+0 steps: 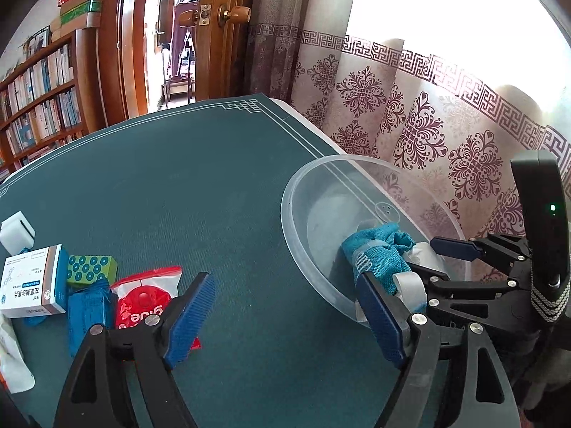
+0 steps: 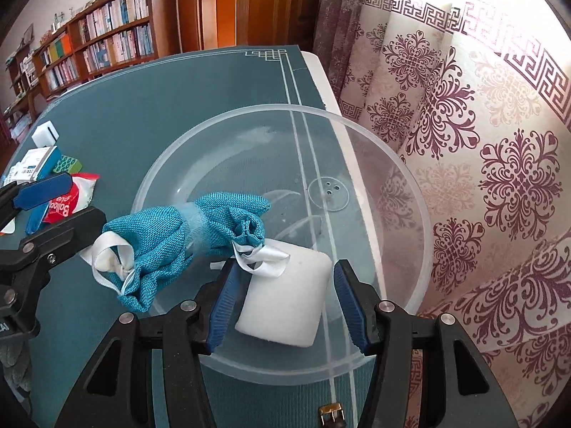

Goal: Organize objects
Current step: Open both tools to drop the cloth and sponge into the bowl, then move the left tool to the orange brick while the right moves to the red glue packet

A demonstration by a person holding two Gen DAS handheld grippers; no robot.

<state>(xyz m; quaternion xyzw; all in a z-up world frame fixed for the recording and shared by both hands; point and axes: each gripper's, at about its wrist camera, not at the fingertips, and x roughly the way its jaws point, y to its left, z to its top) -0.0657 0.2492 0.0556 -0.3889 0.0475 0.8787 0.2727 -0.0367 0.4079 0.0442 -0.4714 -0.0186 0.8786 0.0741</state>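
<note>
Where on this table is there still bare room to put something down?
The green mat is bare between the clear bowl and the left clutter, back to the far edge. Crowded: around the medicine box and red bag; the teal pouch overhangs the bowl's rim.

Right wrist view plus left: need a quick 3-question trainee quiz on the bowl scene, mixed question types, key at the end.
1. True or false: the white foam block lies inside the clear plastic bowl.
2. Which item sits nearest the left hand-held gripper? A) teal fabric pouch B) medicine box C) green dotted box
3. Fill in: the right hand-held gripper has its jaws ____ around the foam block, not touching it.

Key: 1 true; 2 A; 3 open
</note>
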